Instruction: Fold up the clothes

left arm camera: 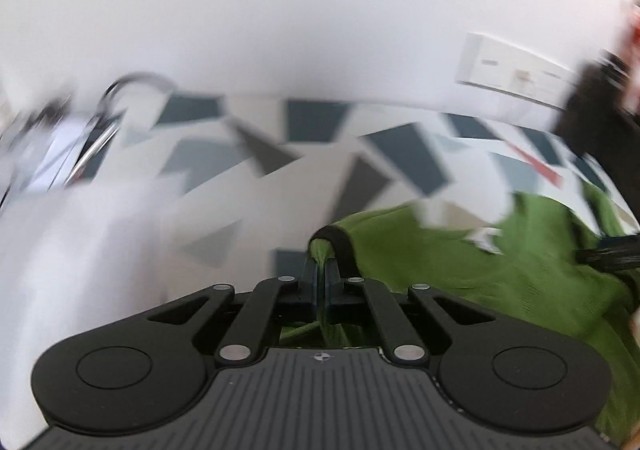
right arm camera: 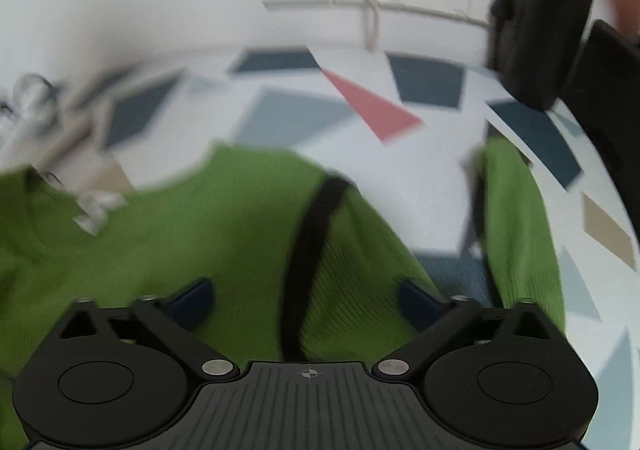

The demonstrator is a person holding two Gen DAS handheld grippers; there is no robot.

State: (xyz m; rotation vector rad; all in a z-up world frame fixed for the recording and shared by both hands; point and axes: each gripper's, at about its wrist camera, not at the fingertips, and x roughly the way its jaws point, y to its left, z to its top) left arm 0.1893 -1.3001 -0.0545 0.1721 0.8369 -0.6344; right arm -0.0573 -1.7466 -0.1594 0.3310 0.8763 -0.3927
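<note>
Because a fold starts from a held edge, I am clamping the left gripper [left arm camera: 320,270] on the green top [left arm camera: 460,270] right at its black trim [left arm camera: 340,246]; through the left camera the jaws are standing pressed together with the fabric pinched between them and rising in a small peak. The rest of the top is lying on the bench [left arm camera: 280,185], whose patterned cover is blurring. Through the right camera, I am holding the right gripper [right arm camera: 306,300] above the same garment with its jaws spread wide, gripping nothing, the black trim running between them. I judge it is waiting there to take a second edge. A dark bottle [right arm camera: 540,17] is standing well apart by the wall.
</note>
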